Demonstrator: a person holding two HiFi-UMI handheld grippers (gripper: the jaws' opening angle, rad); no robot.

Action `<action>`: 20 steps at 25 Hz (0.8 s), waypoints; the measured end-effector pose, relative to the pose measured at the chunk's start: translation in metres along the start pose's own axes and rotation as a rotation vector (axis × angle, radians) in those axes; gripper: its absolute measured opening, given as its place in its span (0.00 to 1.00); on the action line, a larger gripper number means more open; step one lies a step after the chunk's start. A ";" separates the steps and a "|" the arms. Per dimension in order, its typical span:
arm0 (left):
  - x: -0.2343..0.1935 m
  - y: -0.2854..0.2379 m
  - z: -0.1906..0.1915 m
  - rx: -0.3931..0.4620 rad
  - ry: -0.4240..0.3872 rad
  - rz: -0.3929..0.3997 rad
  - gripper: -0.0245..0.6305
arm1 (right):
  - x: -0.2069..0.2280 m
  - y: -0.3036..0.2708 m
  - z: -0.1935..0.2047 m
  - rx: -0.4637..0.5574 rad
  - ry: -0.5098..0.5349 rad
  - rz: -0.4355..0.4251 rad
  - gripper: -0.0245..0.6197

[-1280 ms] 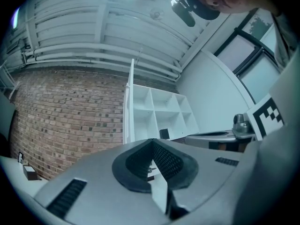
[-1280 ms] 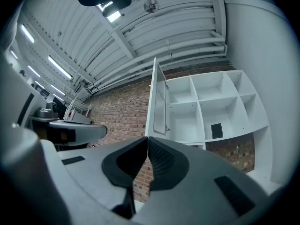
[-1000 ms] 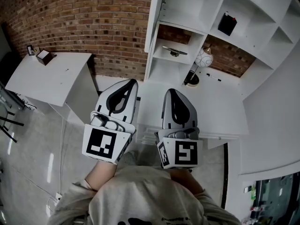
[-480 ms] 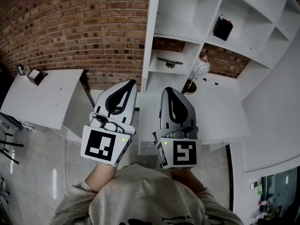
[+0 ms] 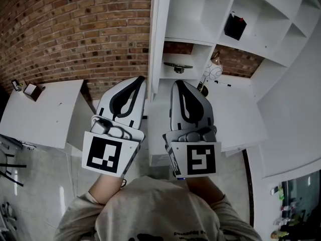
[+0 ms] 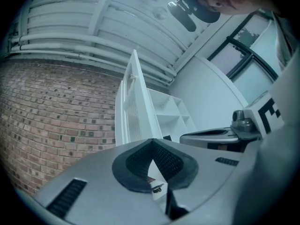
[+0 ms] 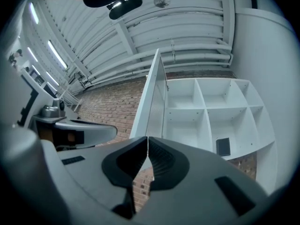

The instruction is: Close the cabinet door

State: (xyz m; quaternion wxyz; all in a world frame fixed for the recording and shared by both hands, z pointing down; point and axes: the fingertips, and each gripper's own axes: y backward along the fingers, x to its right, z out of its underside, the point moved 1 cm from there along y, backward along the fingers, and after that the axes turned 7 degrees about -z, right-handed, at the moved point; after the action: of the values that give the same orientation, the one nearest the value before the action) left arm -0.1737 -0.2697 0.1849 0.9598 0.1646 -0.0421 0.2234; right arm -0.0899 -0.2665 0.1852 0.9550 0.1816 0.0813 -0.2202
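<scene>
The white cabinet [image 5: 200, 14] stands against the brick wall with its tall door [image 5: 154, 39] swung out, seen edge-on in the head view. My left gripper [image 5: 139, 79] is shut and empty, its tip just left of the door's lower edge. The right gripper [image 5: 176, 83] is also shut and empty, just right of that edge, in front of the open shelves. In the left gripper view the door [image 6: 136, 102] rises above the closed tips [image 6: 151, 142]. The right gripper view shows the door [image 7: 152, 102] straight over its closed tips [image 7: 148, 139], with the shelves to the right.
A brick wall [image 5: 75, 34] runs behind. A white table [image 5: 45, 109] with a small box [image 5: 31, 90] stands at the left. The shelves hold a black box [image 5: 234, 26], a round white ornament [image 5: 213, 69] and a flat dish [image 5: 178, 66]. A white counter [image 5: 235, 114] lies below.
Both grippers have risen and moved forward toward the cabinet together. The door's edge now stands closer, between the two tips. Both stayed shut.
</scene>
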 end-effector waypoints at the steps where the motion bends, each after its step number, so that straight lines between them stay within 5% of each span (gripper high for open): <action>1: -0.002 -0.002 -0.002 0.001 0.000 -0.004 0.05 | 0.001 -0.003 -0.003 0.004 0.004 -0.011 0.07; 8: -0.017 -0.019 -0.013 0.008 -0.005 -0.029 0.05 | -0.006 -0.028 -0.029 0.018 -0.011 -0.106 0.08; 10: -0.019 -0.021 -0.016 -0.001 -0.017 -0.026 0.05 | -0.011 -0.039 -0.032 0.008 -0.015 -0.135 0.20; 12: -0.020 -0.022 -0.019 0.003 -0.020 -0.015 0.05 | -0.016 -0.050 -0.031 -0.017 -0.011 -0.154 0.21; 20: -0.030 -0.023 -0.027 0.030 -0.067 -0.052 0.05 | -0.017 -0.071 -0.019 -0.060 0.003 -0.106 0.23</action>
State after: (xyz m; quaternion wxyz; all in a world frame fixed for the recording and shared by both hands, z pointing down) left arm -0.1898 -0.2923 0.1477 0.9608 0.1875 -0.0665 0.1932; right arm -0.1385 -0.3119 0.1496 0.9469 0.1485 0.0989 -0.2675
